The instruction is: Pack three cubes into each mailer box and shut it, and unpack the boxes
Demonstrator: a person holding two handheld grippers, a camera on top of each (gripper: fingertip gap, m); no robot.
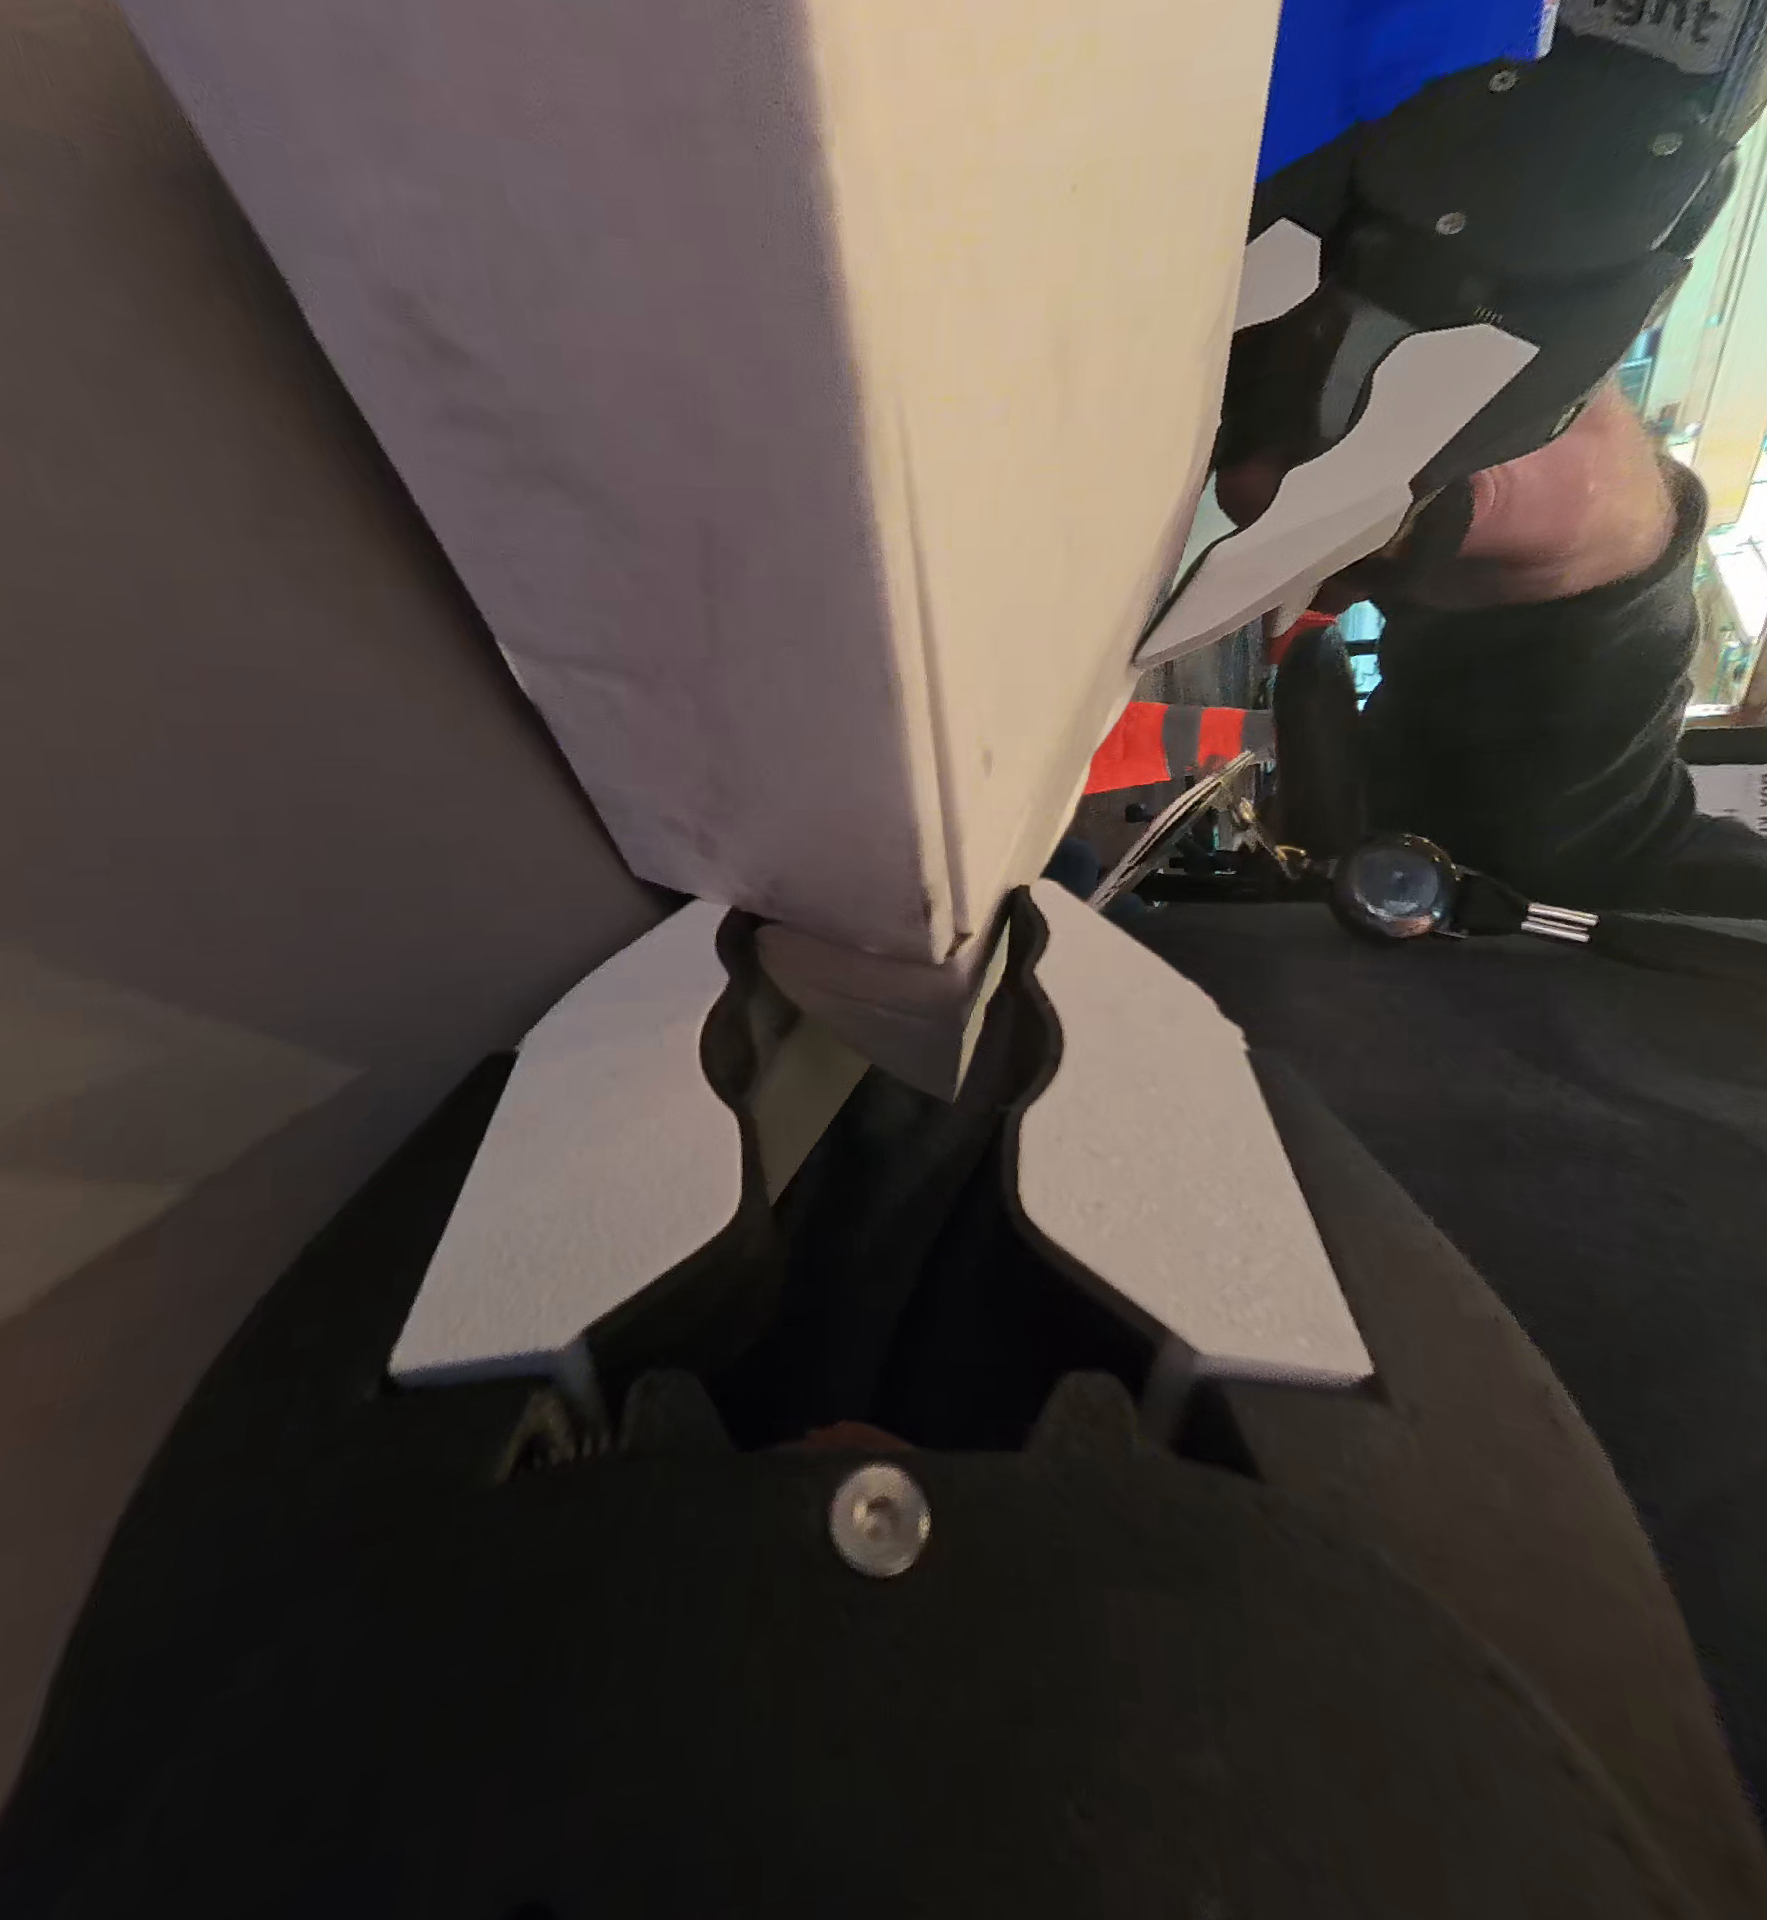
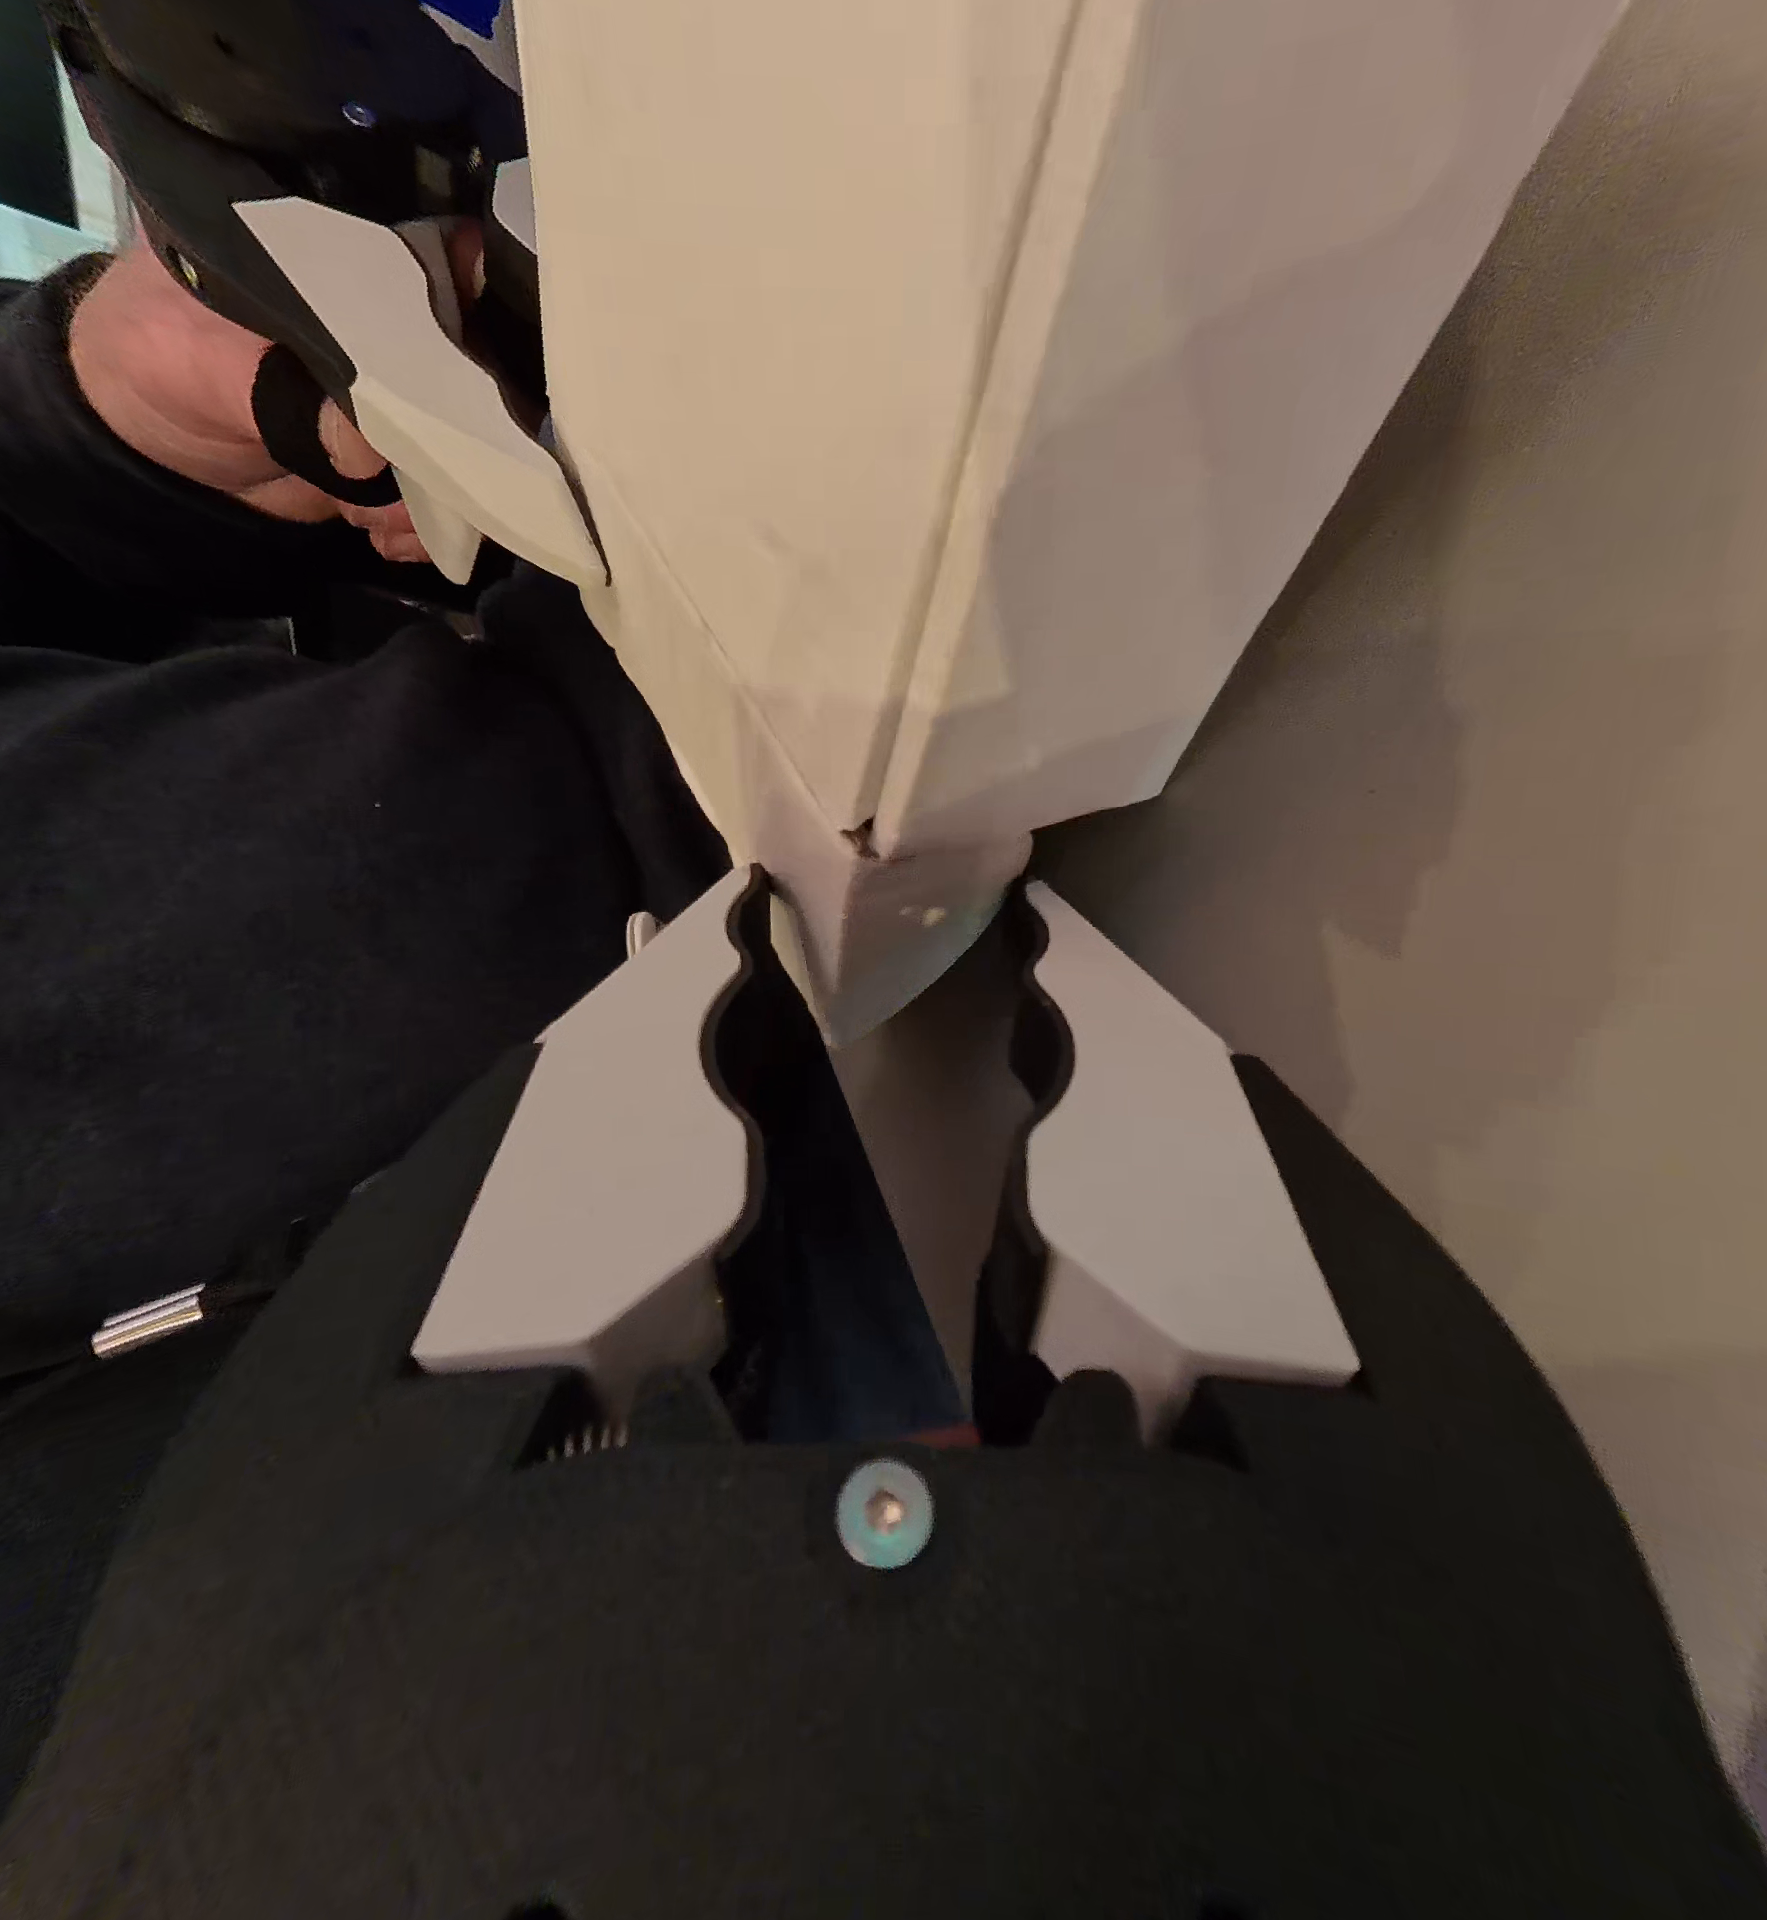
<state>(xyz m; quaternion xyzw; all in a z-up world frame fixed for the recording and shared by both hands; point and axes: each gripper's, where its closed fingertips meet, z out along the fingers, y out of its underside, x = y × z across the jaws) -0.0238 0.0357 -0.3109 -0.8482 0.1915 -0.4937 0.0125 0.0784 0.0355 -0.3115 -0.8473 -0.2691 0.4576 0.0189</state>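
A white mailer box [image 1: 754, 416] is held up off the table, tilted, with its flaps shut as far as I see. My left gripper [image 1: 868, 920] is shut on one lower corner of it. My right gripper [image 2: 889, 888] is shut on another corner of the box [image 2: 806, 416]. Each gripper shows in the other's view at the box's far edge: the right one in the left wrist view [image 1: 1243, 457], the left one in the right wrist view [image 2: 505, 395]. No cubes are in view; the inside of the box is hidden.
A wide grey flat panel [image 1: 183, 623] lies behind the box, also in the right wrist view [image 2: 1481, 831]. A black cloth table [image 1: 1481, 1195] lies below. The person's hand [image 1: 1544, 520], dark sleeve [image 2: 183, 883] and a badge reel [image 1: 1398, 883] are close by.
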